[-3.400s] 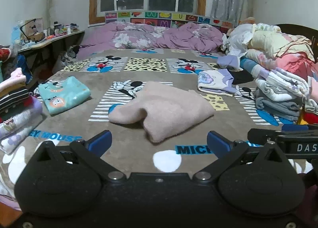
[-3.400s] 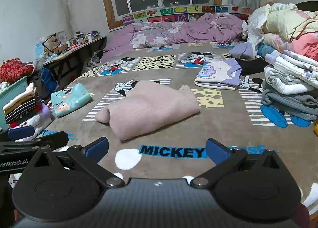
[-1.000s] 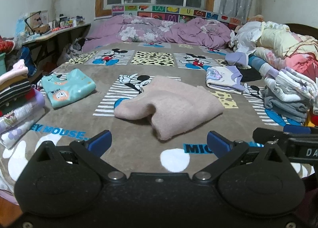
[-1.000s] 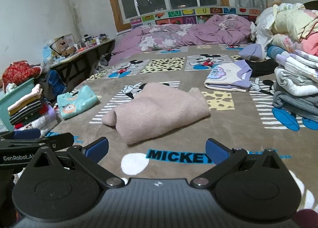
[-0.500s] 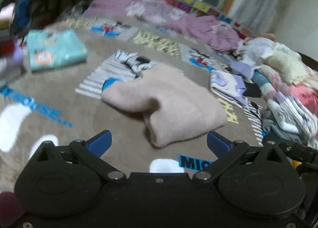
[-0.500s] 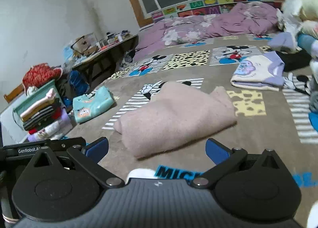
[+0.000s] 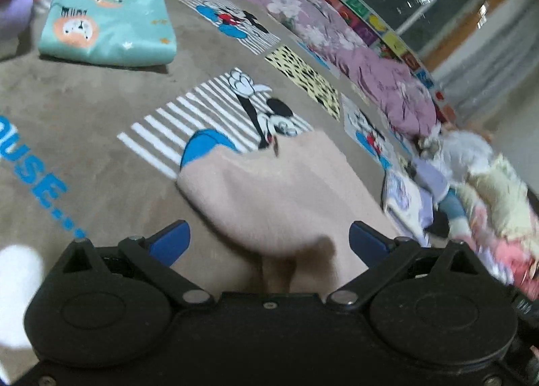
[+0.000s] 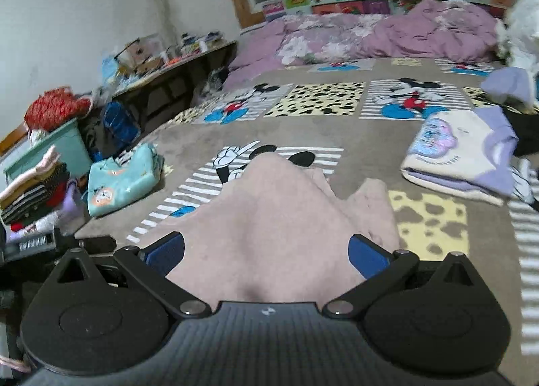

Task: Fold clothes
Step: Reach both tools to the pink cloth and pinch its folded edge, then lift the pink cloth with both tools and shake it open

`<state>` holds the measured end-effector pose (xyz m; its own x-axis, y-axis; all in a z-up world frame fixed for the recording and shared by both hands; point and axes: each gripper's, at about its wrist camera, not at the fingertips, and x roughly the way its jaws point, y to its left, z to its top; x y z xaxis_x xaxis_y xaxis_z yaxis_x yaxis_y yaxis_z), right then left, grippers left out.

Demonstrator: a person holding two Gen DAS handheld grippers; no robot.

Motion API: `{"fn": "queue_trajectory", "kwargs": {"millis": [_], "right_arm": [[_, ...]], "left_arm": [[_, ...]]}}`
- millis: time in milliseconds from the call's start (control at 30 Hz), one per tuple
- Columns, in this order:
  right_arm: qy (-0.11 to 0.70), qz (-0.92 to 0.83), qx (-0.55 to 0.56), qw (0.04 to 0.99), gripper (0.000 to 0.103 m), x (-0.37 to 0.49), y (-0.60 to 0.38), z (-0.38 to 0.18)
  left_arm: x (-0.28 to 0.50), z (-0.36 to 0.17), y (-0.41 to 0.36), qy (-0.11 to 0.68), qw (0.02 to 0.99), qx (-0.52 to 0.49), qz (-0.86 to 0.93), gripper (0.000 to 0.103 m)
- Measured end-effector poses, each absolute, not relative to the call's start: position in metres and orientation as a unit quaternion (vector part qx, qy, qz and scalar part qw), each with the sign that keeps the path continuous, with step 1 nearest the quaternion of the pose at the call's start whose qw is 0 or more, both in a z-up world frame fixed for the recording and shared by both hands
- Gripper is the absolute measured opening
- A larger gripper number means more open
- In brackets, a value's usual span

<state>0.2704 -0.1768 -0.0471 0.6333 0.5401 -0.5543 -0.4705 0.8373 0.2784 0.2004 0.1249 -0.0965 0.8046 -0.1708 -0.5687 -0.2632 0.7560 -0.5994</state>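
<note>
Pink sweater (image 8: 269,217) folded, fuzzy, rumpled, lower centre on blanket (image 8: 353,136). Left gripper (image 7: 267,243), right gripper (image 8: 264,253): jaws wide apart, empty.

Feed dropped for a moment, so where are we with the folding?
Done: a teal top and a white-and-lilac top lie folded on the bed. In hand: nothing gripped; both tongs, left and right, are open over the half-folded pink sweater. Left: finish it; loose clothes wait.
</note>
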Motion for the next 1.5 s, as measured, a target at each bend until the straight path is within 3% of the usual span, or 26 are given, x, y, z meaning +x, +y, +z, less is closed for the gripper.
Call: {"fn": "queue_trajectory", "kwargs": {"millis": [267,367,500,633,867,933,1000,1067,1233,1500], "right_arm": [[0.343,0.290,0.007,0.893,0.092,0.336,-0.144,-0.069],[0.347,0.298,-0.018,0.889,0.087,0.359,-0.128,-0.075],[0.367,0.301,-0.040,0.879,0.076,0.393,-0.108,-0.084],[0.389,0.301,-0.055,0.869,0.076,0.425,-0.091,-0.095],[0.423,0.324,-0.094,0.841,0.043,0.452,-0.073,-0.114],[0.420,0.337,-0.107,0.836,0.035,0.450,-0.072,-0.115],[0.415,0.350,-0.117,0.832,0.020,0.447,-0.071,-0.115],[0.406,0.360,-0.113,0.832,0.016,0.441,-0.075,-0.109],[0.387,0.374,-0.087,0.839,0.015,0.419,-0.091,-0.089],[0.340,0.367,-0.007,0.866,0.014,0.358,-0.138,-0.050]], "left_arm": [[0.237,-0.122,0.147,0.316,0.871,-0.373,0.054,0.094],[0.243,-0.134,0.152,0.322,0.864,-0.382,0.052,0.078],[0.252,-0.150,0.161,0.322,0.861,-0.393,0.037,0.075],[0.257,-0.157,0.171,0.315,0.860,-0.402,0.013,0.073],[0.258,-0.162,0.173,0.304,0.865,-0.399,-0.007,0.069],[0.258,-0.162,0.172,0.298,0.870,-0.393,-0.010,0.056],[0.257,-0.160,0.169,0.291,0.877,-0.382,-0.012,0.045],[0.253,-0.158,0.167,0.284,0.883,-0.373,-0.019,0.034],[0.248,-0.137,0.156,0.254,0.906,-0.337,-0.042,0.023],[0.230,-0.098,0.123,0.199,0.938,-0.261,-0.109,0.021]]}}
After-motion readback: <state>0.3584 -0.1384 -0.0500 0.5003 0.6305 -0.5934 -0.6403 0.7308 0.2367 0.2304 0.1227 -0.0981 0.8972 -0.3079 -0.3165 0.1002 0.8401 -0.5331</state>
